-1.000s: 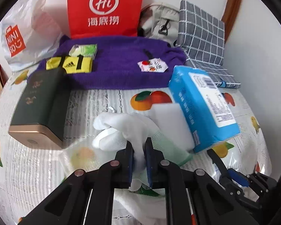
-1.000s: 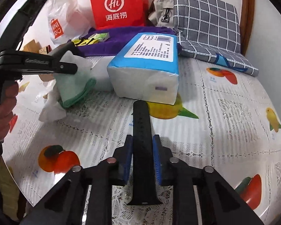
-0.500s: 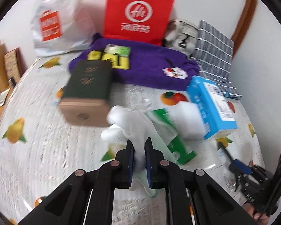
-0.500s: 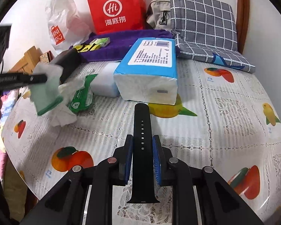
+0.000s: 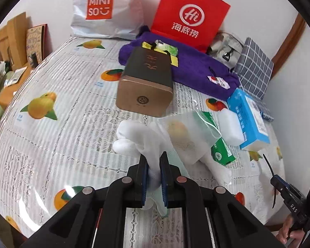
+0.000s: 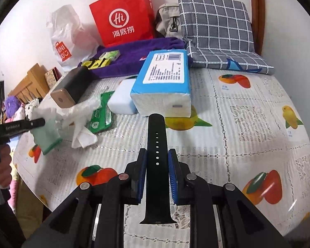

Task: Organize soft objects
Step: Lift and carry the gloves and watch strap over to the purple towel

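Your left claw [image 5: 153, 176] pinches the limp white glove [image 5: 134, 138] mid-body; it droops, so regrip nearer its green cuff. Right claw [image 6: 157, 163] clamps the bendy black strap [image 6: 156, 144].

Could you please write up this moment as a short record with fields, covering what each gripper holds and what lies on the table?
left gripper: shut on the white glove, lifted off the table
right gripper: shut on the black watch strap
table: fruit-print cloth under clear cover
centre items: blue tissue pack, white block, green wipes pack, dark box
back items: purple towel, red paper bag, white Miniso bag, checked cushion
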Motion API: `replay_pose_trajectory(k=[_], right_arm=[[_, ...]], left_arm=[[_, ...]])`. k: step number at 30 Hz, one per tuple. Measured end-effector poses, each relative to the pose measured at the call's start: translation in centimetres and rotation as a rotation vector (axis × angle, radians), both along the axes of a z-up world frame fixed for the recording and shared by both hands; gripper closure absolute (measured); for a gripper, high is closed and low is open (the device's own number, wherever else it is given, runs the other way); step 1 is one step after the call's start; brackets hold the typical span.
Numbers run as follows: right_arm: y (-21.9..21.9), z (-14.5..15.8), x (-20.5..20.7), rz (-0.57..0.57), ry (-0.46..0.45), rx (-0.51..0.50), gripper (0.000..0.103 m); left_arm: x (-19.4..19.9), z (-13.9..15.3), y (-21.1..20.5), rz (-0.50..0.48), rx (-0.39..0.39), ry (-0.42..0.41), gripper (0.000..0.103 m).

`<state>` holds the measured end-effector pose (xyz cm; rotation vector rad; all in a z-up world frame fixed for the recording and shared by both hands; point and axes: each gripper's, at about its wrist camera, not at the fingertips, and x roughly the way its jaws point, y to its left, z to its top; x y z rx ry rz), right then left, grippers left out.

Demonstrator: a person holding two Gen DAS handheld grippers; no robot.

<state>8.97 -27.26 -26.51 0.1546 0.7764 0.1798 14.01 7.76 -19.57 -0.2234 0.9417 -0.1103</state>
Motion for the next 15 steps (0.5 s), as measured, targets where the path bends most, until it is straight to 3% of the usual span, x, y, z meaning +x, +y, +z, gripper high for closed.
replay_pose_trajectory(k=[15], right_arm=[[0.2,6.6,-0.5,-0.025,-0.083,0.023,0.083]], left_arm=[[0.1,6.3,1.3,-0.021,-0.052,-0.088,0.092]])
